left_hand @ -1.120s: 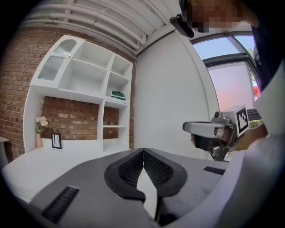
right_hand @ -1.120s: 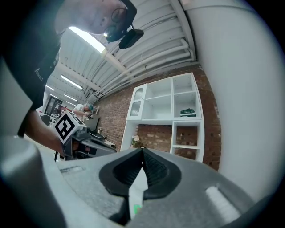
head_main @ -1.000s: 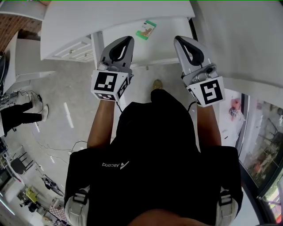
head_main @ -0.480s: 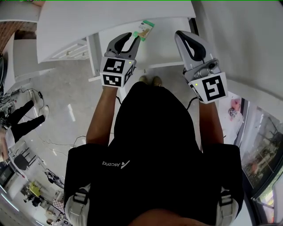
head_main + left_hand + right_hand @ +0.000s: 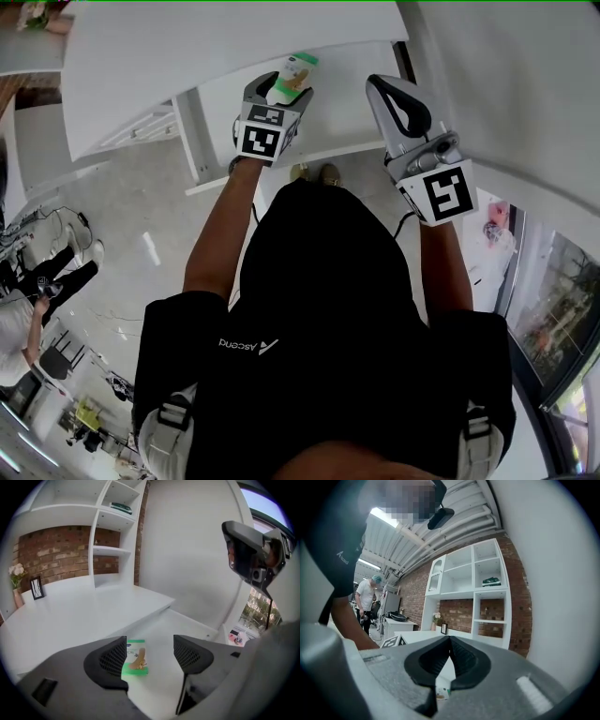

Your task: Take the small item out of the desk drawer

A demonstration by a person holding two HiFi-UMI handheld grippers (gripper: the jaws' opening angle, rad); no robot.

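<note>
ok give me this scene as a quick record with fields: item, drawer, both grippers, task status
item: small green and white flat packet, lying flat on the drawer floor
drawer: white desk drawer, pulled open below the white desktop
left gripper: jaws opening, packet between them close to one jaw, not gripped
right gripper: shut, empty, away from the packet
task status: packet not yet lifted

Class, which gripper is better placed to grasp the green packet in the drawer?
Left: the left gripper is at the green packet, jaws opening with it between them; the right gripper is shut, off aside.
</note>
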